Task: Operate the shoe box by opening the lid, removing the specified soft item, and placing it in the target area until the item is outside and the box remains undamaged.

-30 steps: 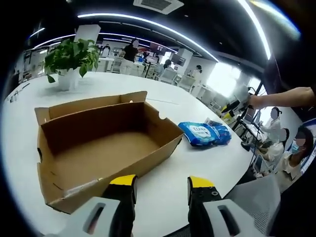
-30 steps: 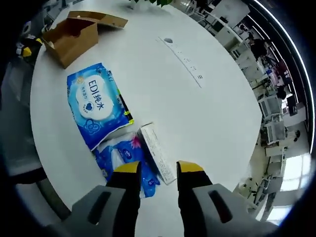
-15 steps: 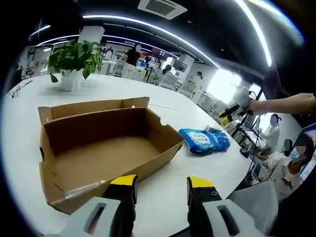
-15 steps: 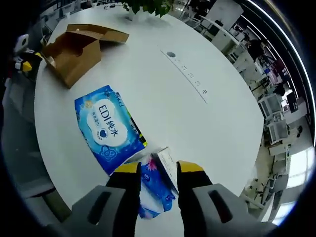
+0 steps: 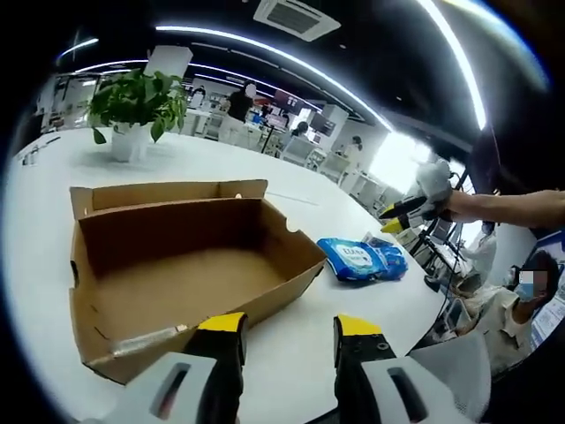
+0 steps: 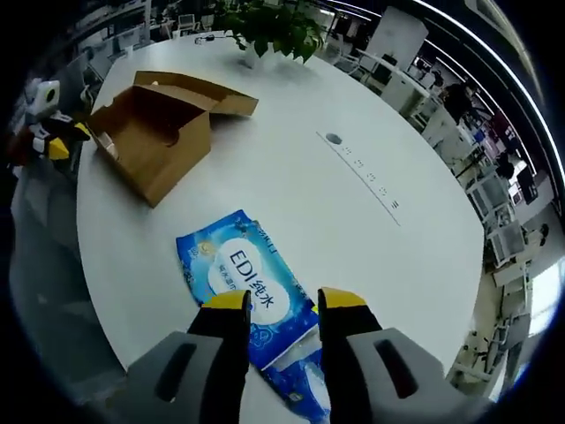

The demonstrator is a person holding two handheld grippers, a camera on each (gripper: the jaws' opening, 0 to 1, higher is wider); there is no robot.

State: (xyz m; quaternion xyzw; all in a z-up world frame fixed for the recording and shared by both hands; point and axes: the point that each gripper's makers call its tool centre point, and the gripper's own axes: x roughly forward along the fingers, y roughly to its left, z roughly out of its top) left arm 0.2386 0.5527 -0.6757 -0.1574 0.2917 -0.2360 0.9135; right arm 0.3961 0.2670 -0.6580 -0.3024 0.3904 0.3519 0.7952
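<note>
Left gripper view, going left to right: the plant [image 5: 137,102] sits upper left on the white table [image 5: 291,336]. The box [image 5: 181,265] takes up the left-centre of the frame, lid folded back, inside bare cardboard. Its near corner is just above the left gripper [image 5: 287,325], whose yellow-tipped jaws stand apart with nothing between them. Right of the box there's a strip of bare table, then the blue pack [image 5: 362,259] lying flat at centre right, outside the box and close to the table's right edge. Above it at the right edge, the right gripper [image 5: 399,215] hangs in the air, held by a hand.

Right gripper view: the left gripper [image 6: 53,141] is at the far left edge, the box [image 6: 159,132] upper left, near the table's left edge. Lots of free white table [image 6: 353,230] across the middle and right. The pack [image 6: 247,287] lies at lower centre, just above the right gripper [image 6: 284,300], jaws spread and empty. A second blue packet [image 6: 305,380] peeks out between the jaws.
</note>
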